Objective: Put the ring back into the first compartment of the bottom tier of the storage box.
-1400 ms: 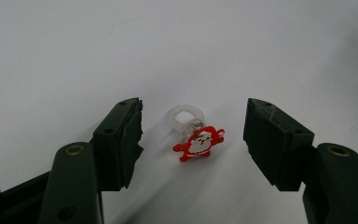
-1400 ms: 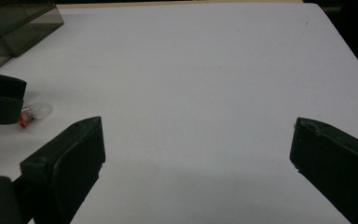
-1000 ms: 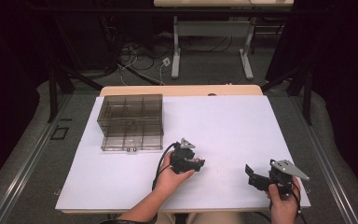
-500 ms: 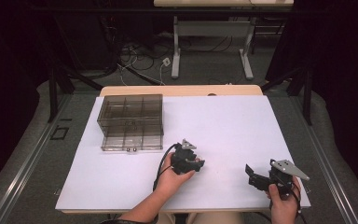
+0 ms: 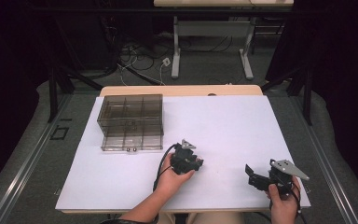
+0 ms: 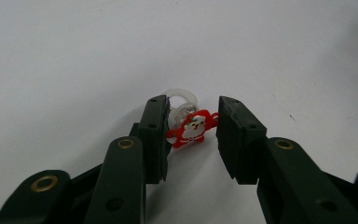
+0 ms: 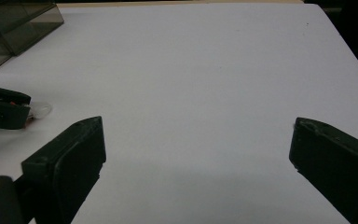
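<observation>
From the high view, a white surface carries a smoky clear compartment box toward its far left, well apart from both hands. The left gripper sits low on the surface near the middle of the near half, held by the person's left hand, with its cable looping back toward the forearm. The right gripper is held by the right hand near the near right corner, a grey three-cornered plate on top, its fingers pointing toward the left gripper. In the left gripper view, the left gripper has its two black fingers set a little apart on either side of a small red-and-white Santa ring with a clear plastic band, lying on the white surface; the left finger touches the clear band, and the right finger meets the figure's red edge or lies just beside it, so the fingers are closing around the ring but not visibly clamped. In the right gripper view, the right gripper has its fingers spread wide with nothing between them over bare surface; at the left edge the other gripper's finger lies beside the ring's clear band, and a corner of the box shows at top left.
</observation>
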Demonstrator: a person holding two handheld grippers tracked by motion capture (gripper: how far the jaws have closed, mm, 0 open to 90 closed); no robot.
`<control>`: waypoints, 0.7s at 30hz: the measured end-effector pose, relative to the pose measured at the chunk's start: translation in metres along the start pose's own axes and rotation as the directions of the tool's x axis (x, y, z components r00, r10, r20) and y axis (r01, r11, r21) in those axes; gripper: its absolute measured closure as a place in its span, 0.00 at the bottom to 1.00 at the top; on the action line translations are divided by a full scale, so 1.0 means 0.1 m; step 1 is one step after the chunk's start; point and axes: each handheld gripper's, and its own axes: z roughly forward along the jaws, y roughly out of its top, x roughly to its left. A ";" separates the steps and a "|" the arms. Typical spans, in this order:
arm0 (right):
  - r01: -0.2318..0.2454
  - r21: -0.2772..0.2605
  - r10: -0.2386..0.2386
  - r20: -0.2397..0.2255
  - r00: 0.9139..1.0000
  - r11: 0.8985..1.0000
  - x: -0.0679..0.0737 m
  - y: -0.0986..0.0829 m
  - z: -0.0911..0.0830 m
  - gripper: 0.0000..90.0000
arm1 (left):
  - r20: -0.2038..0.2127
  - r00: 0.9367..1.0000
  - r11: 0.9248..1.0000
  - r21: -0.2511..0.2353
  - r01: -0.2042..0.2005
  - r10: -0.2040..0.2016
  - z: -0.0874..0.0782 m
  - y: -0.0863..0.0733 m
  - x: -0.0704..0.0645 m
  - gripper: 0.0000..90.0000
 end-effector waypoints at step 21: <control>-0.005 0.003 0.005 0.000 1.000 1.000 0.00 0.00 0.00 0.04 | 0.002 1.000 1.000 -0.004 0.004 -0.004 -0.03 0.04 -0.02 0.74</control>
